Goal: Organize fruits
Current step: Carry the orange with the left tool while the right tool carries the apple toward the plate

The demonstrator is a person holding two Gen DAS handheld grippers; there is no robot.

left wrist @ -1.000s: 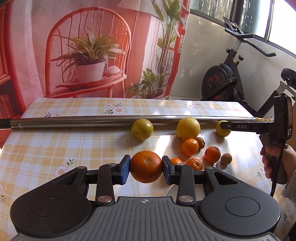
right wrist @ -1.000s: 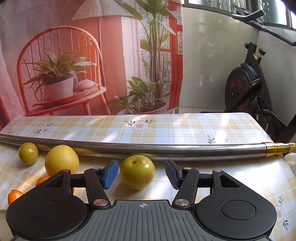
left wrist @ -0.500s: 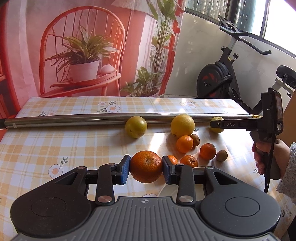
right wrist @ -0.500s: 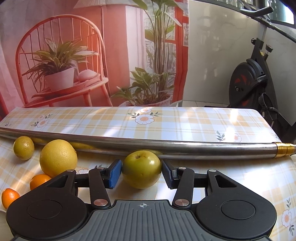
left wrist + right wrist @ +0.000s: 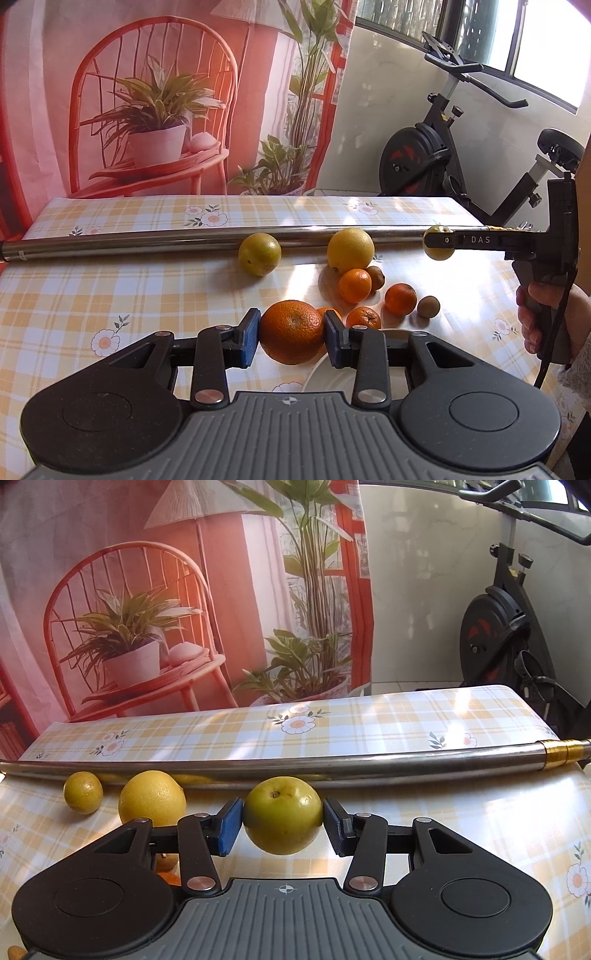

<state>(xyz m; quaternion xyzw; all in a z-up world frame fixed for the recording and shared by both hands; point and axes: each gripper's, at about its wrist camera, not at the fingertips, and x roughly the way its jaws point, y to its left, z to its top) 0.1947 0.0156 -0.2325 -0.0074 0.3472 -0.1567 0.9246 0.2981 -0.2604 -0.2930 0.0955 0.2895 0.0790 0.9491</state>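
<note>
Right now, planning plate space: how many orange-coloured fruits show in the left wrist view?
5: big orange in the left gripper; sliver behind it; three mandarins right of it. More may hide.

– What is the table like?
– It wears a yellow and white checked cloth with daisies (image 5: 147,288). A long shiny metal pipe (image 5: 129,243) lies across it.
– Any fruit on it?
– Yes. A small yellow-green round fruit (image 5: 259,254) and a big yellow one (image 5: 350,249) sit by the pipe. Three little orange mandarins (image 5: 355,285) and two small brown fruits (image 5: 428,306) lie near. A white plate (image 5: 325,380) rests at the front.
</note>
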